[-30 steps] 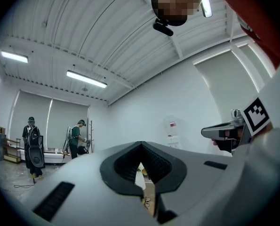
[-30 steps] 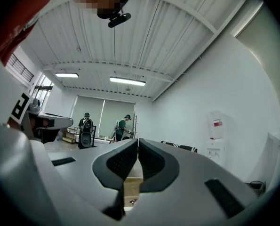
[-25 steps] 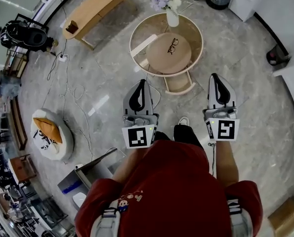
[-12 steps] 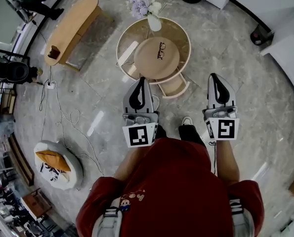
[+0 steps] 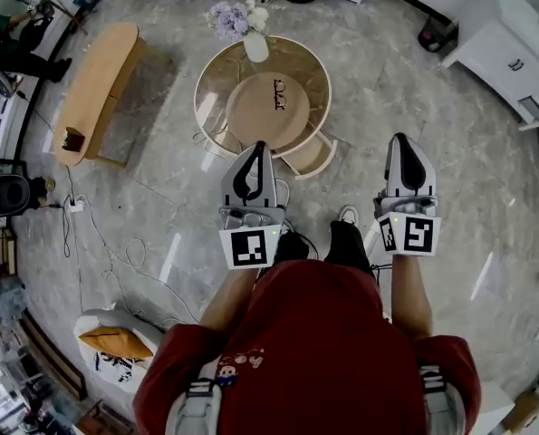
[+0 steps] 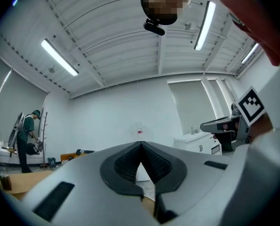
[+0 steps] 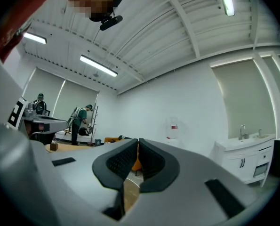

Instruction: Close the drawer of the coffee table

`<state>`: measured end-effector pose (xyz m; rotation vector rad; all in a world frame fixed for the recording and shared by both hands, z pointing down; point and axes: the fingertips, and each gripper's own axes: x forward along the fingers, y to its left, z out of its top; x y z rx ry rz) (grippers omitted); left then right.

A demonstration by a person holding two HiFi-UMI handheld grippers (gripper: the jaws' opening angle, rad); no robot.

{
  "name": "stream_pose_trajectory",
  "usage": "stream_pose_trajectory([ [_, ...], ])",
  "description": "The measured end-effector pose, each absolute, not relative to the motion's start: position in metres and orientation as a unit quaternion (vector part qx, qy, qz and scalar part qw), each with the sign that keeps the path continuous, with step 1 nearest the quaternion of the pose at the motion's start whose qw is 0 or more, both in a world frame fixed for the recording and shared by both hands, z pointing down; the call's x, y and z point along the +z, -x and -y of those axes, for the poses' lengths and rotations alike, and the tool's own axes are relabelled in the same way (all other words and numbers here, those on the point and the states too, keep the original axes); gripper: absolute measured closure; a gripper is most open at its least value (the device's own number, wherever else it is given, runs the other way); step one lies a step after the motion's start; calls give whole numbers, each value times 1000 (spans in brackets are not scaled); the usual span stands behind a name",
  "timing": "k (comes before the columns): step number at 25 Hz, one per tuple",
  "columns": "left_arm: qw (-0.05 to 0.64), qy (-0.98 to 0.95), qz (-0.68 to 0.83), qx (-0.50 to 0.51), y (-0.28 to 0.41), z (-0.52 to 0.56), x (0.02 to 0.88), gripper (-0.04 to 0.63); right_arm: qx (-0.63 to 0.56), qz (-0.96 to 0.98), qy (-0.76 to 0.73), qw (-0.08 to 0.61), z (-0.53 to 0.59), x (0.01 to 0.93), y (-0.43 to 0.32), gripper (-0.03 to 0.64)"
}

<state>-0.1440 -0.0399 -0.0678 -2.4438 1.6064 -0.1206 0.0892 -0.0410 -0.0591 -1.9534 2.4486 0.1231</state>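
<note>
Across the last second the person's view has swung: the coffee table (image 5: 326,84) has slid leftward in the head view and the white cabinet (image 5: 514,43) has come into the upper right corner. The two tools kept their places in the frame. The drawer (image 5: 311,157) has not changed. It is pulled out from the table's near side, toward the person, so the task is not yet begun in earnest (this looks like lining up, not pushing).

The left gripper (image 5: 254,146) now reaches over the table's near rim, just left of the drawer. The right gripper (image 5: 402,139) hangs over bare floor well to the drawer's right. Both have their jaws pressed together with nothing between them, as each gripper view shows – a closed tip should serve well enough as a pusher.

The drawer's curved front edge faces the person's shoes (image 5: 346,216), with a strip of open marble floor between them. The floor right of the table is clear for the right tool to swing in. To the left, the wooden bench (image 5: 92,89) stands well apart and loose cables (image 5: 115,243) trail over the floor – no obstacle to a straight push. The flower vase (image 5: 254,42) sits at the table's far rim and the glasses (image 5: 275,93) lie on the lower shelf, both away from the drawer's path.
</note>
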Motion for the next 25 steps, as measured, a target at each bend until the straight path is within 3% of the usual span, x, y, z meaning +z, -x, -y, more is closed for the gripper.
stream_pose_trajectory([
  [25, 84, 833, -545, -37, 102, 25, -66, 583, 31, -768, 639, 30, 23, -65, -138, 593],
])
